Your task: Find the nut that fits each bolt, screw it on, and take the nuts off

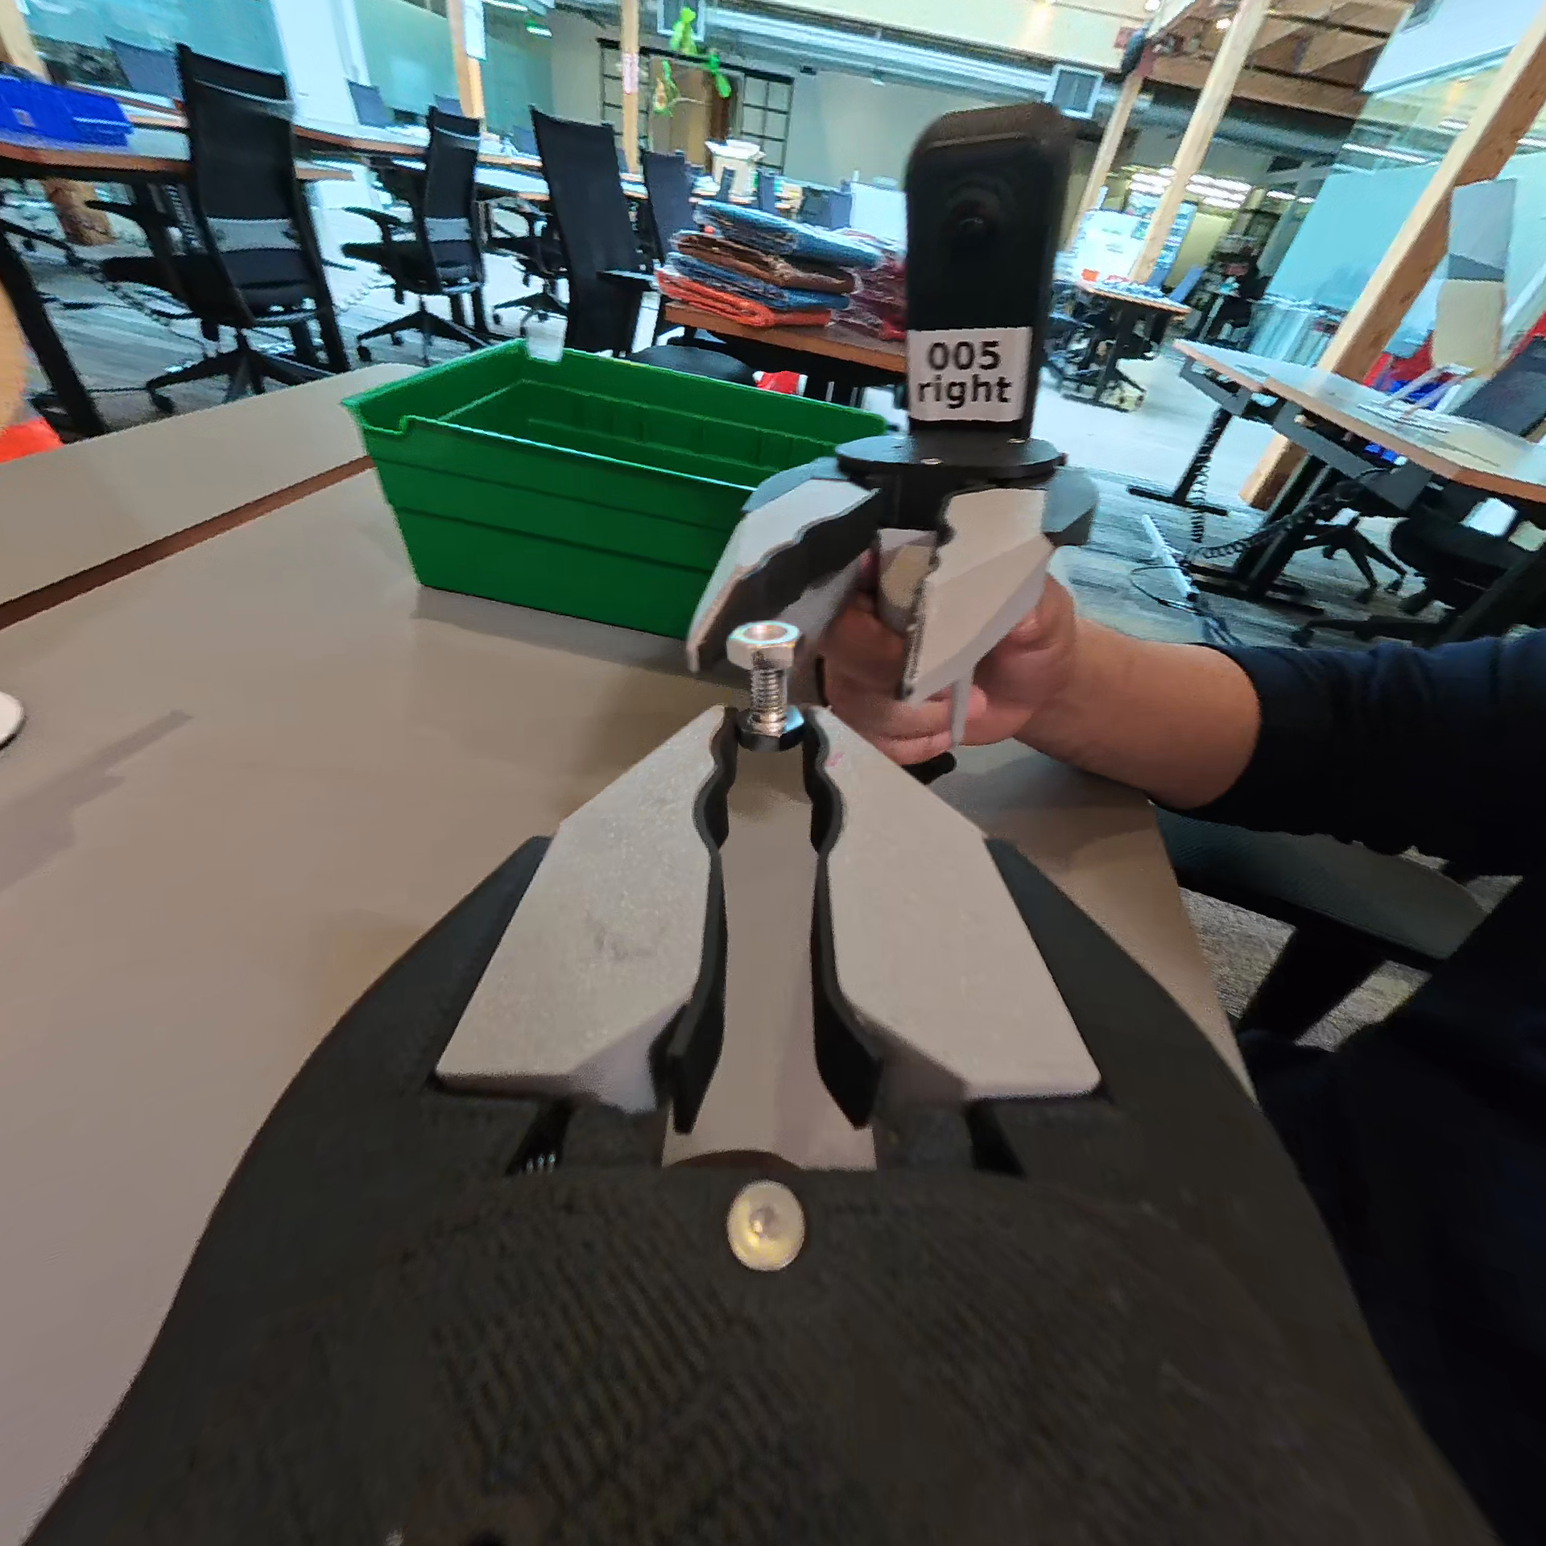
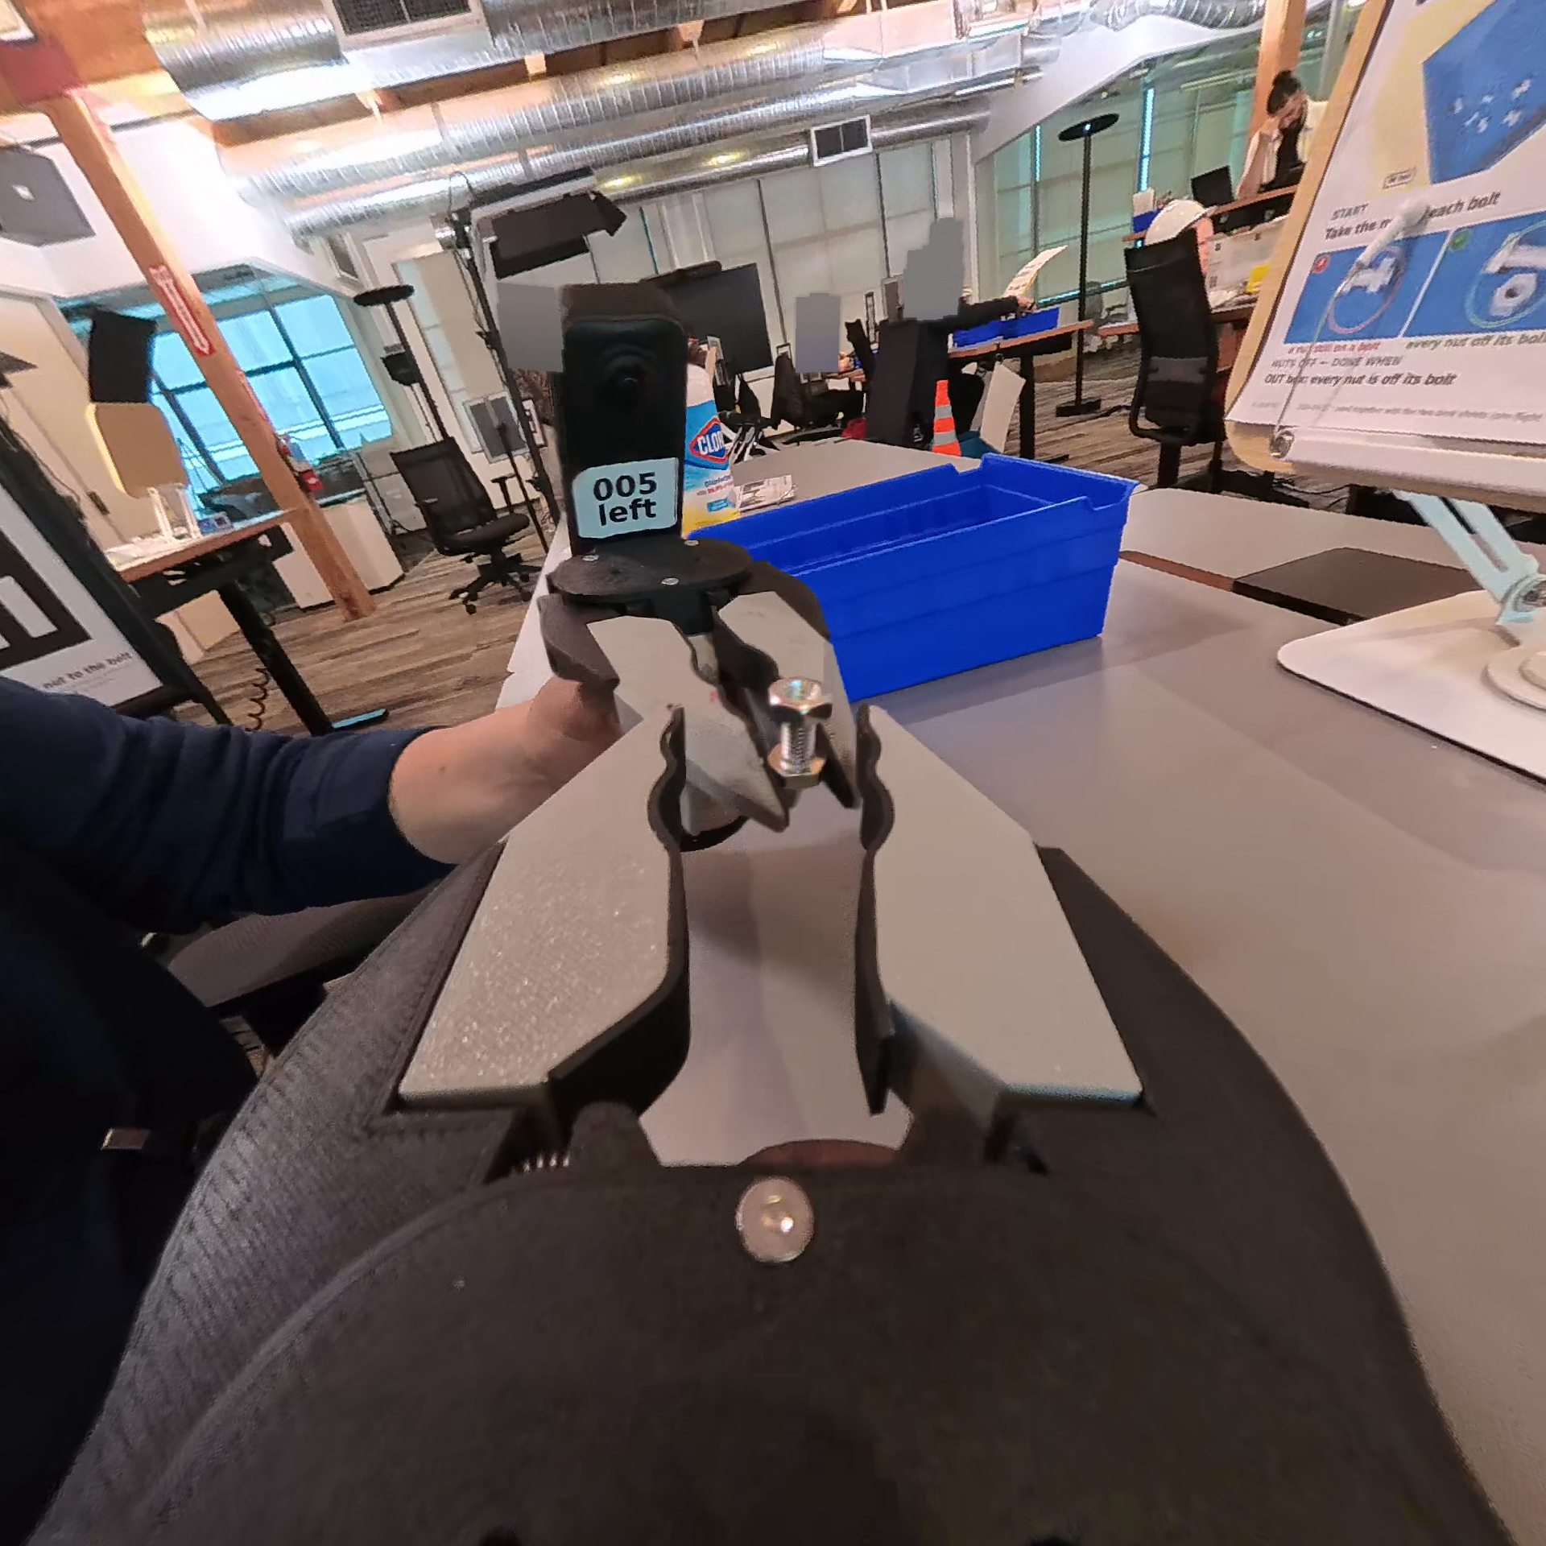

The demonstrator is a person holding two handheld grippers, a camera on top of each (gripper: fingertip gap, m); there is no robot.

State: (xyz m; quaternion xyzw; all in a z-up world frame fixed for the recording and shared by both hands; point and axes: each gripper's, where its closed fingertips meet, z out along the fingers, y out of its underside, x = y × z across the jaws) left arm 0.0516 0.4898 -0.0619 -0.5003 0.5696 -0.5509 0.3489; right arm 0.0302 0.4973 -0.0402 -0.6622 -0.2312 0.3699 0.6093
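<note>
Two grippers face each other above the grey table: the left gripper is clamped at its tips on the lower hex end of a bolt, whose long axis stands upright with a second hex piece, probably the nut, at the top of the thread. Just beyond and to the right of it, the right gripper is spread wide with nothing between its fingers; in its own view the bolt sits between its tips, untouched. Green bin lies behind-left of the left tool, blue bin ahead-right of the right, so room for turning looks ample.
</note>
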